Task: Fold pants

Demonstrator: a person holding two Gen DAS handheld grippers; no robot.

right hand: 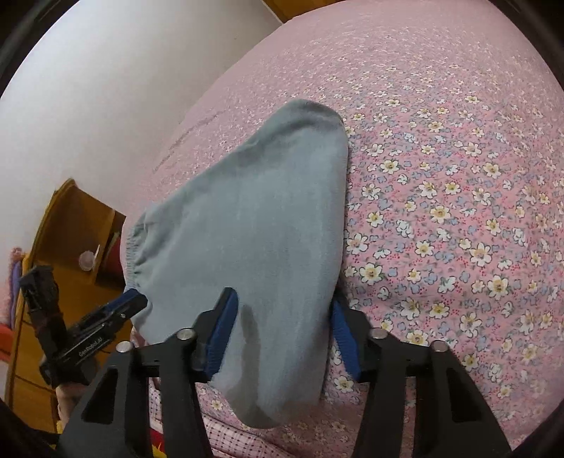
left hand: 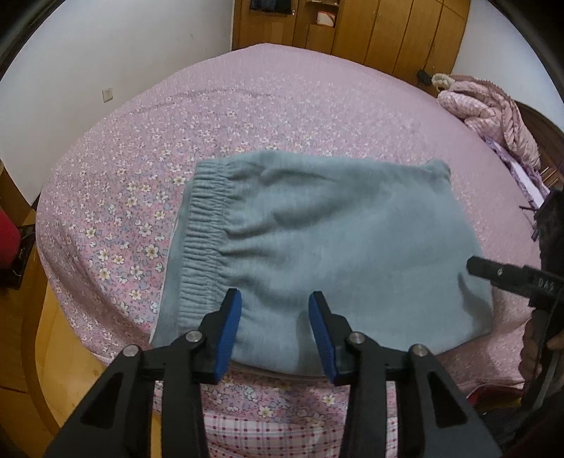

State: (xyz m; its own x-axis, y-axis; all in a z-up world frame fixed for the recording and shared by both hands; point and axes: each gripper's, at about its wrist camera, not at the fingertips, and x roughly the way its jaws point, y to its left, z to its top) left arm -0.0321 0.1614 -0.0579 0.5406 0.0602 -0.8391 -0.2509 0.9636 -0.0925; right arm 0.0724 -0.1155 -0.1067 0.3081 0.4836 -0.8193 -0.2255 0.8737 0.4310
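Observation:
The grey-blue pants (left hand: pixel 317 225) lie folded into a thick rectangle on the near part of the bed, with the elastic waistband (left hand: pixel 204 225) at the left. My left gripper (left hand: pixel 275 317) straddles the near edge of the stack; flat cloth lies between its blue pads, and the jaws look open. At the right end of the pants (right hand: pixel 253 218), my right gripper (right hand: pixel 283 331) has cloth filling the whole gap between its pads. A dark crease runs down the cloth there, and the right pad is partly hidden by it. A black finger of the right gripper (left hand: pixel 493 273) shows at the cloth's right edge.
The bed (left hand: pixel 282 105) has a pink floral sheet. A bunched pink quilt (left hand: pixel 493 116) lies at its far right corner. A wooden wardrobe (left hand: pixel 352 28) stands behind, and a wooden cabinet (right hand: pixel 63 225) beside the bed. The bed's near edge drops off just below the pants.

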